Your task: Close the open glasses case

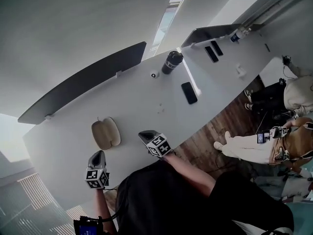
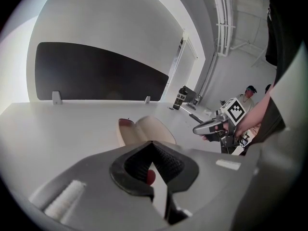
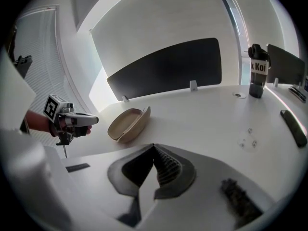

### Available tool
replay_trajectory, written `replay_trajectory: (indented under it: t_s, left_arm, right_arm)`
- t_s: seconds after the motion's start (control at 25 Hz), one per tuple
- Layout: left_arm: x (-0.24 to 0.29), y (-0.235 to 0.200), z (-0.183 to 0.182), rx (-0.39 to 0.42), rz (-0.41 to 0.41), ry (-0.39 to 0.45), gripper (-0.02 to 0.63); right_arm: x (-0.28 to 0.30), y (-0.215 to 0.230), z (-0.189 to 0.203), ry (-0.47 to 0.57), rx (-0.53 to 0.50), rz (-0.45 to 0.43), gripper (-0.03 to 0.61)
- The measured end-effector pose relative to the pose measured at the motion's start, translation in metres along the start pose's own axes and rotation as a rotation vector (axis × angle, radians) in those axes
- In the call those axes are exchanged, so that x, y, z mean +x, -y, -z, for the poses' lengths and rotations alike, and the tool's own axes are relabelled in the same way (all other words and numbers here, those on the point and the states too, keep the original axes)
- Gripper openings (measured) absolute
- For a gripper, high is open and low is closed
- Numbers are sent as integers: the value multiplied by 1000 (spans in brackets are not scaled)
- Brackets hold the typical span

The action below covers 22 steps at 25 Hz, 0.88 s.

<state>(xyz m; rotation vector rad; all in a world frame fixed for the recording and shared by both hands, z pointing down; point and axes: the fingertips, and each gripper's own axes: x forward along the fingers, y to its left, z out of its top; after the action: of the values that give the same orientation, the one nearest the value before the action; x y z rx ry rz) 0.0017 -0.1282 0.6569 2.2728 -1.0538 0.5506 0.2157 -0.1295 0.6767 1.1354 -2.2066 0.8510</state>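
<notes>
White desk (image 1: 146, 102): glasses case (image 1: 105, 133) lies open, halves spread, just ahead of you. Your left gripper (image 1: 99, 154) and right gripper (image 1: 144, 135) hover near it, jaws together and empty, probably poised to push one half over.

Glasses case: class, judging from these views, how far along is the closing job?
Done: nothing yet; the glasses case lies open on the table. In hand: the left tool and right tool, both shut and empty, hover beside it without touching. Left: fold the lid over and press it closed.
</notes>
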Motion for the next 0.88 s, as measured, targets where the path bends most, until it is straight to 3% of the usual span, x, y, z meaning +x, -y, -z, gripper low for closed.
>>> replay_trajectory:
  t_s: [0.4, 0.88]
  left_arm:
    - [24, -10, 11, -42, 12, -74, 6]
    - [40, -34, 19, -82, 21, -92, 6]
  right_arm:
    - [18, 24, -7, -57, 23, -5, 5]
    - [58, 23, -22, -71, 8, -19, 5]
